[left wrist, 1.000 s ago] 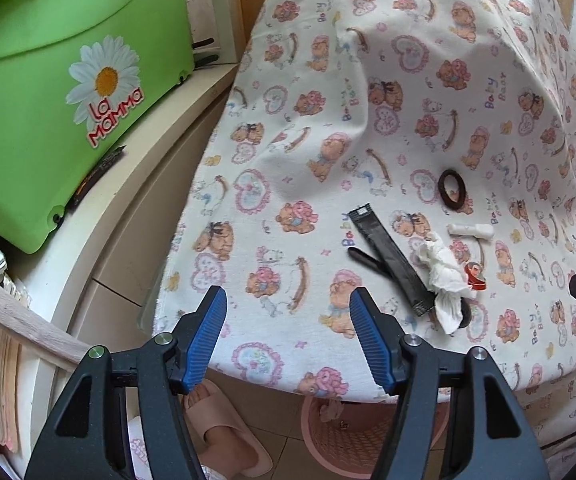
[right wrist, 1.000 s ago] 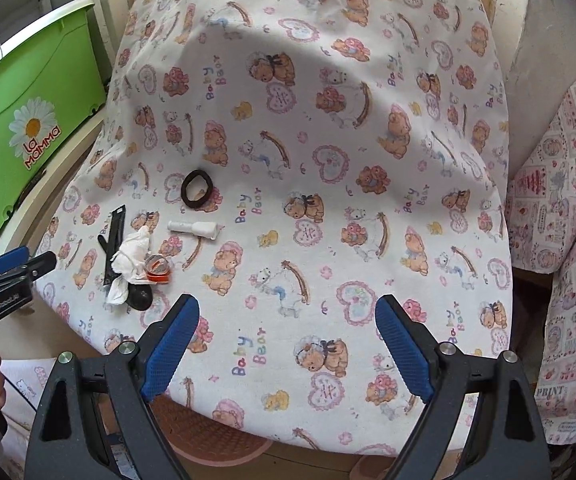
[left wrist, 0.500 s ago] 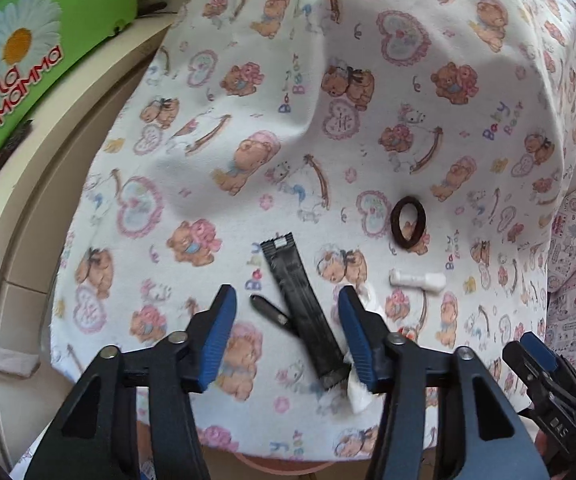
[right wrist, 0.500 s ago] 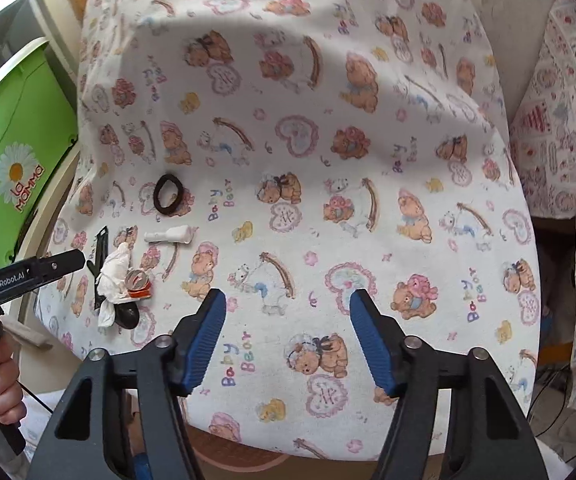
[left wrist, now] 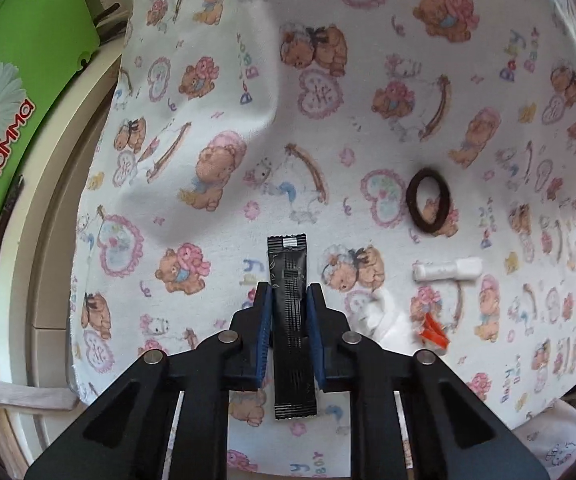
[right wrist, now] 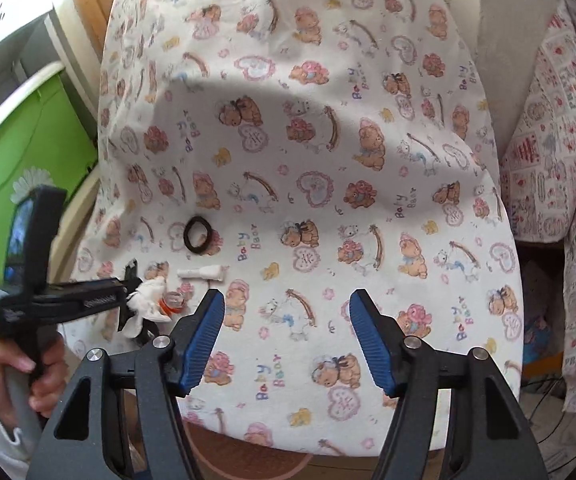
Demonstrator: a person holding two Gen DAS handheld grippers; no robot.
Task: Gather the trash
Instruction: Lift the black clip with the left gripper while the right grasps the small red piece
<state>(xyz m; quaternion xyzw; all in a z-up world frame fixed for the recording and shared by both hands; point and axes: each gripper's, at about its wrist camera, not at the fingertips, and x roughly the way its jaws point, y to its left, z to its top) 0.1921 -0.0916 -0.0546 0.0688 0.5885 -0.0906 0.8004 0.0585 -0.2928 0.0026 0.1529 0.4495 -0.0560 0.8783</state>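
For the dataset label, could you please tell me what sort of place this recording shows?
Most likely a room in a home: a teddy-bear print cloth covers the work surface, a green plastic tub with a daisy logo stands beside it, and a brown hair tie lies among the litter.

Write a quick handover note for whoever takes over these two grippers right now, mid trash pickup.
Left gripper: jaws have just been closing, now pinching the black sachet lengthwise.
Right gripper: open, empty, above bare cloth.
On the cloth: crumpled tissue, orange-and-clear scrap, white tube, hair tie.
Done: nothing binned.
Left: bin the sachet, then the rest.
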